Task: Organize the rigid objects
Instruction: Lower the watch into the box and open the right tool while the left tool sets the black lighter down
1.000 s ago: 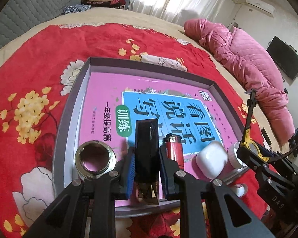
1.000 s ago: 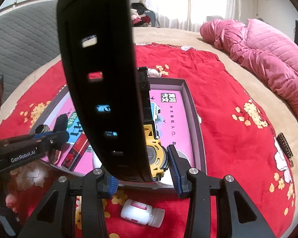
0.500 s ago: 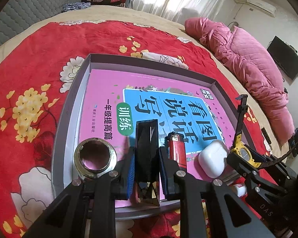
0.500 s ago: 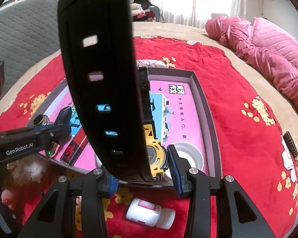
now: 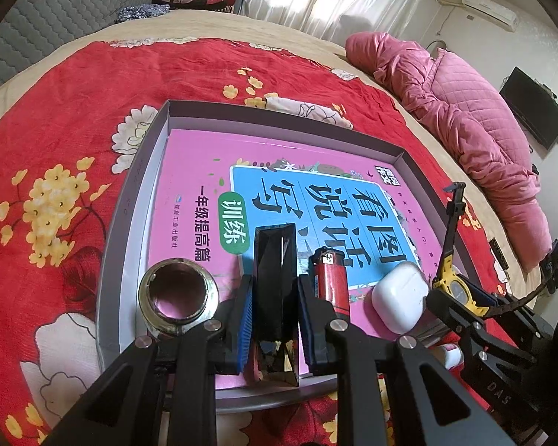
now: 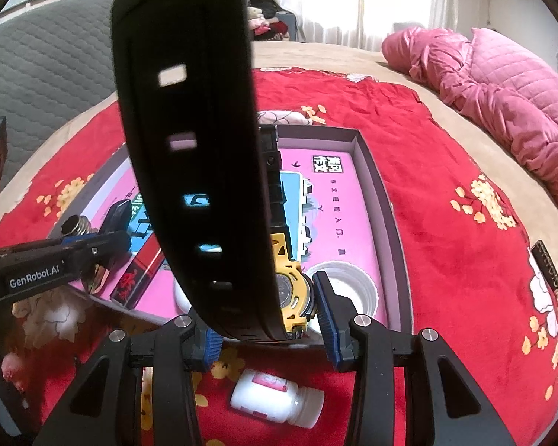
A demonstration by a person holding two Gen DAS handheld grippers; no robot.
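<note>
Both tools loaded over the grey tray (image 5: 130, 200), which lies on the red floral blanket (image 5: 67, 119) of a bed.

My left tool (image 5: 271, 319) is closed on a dark triangular prism (image 5: 275, 282), whose near end lies at the tray's near wall. Inside the tray, on the pink book (image 5: 201, 163) that covers its floor, a metal ring fitting (image 5: 178, 299) stands just left of the prism, a red lighter (image 5: 331, 282) just right of it, and a white earbud case (image 5: 400, 303) further right. My right tool (image 6: 266, 329) clamps a yellow-and-black watch (image 6: 292, 293) over the tray's near right corner, its black strap (image 6: 189, 130) rising close before the lens. A white jar lid (image 6: 353, 290) sits inside that corner. A white pill bottle (image 6: 277, 401) lies on the blanket just outside the tray's near wall.
</note>
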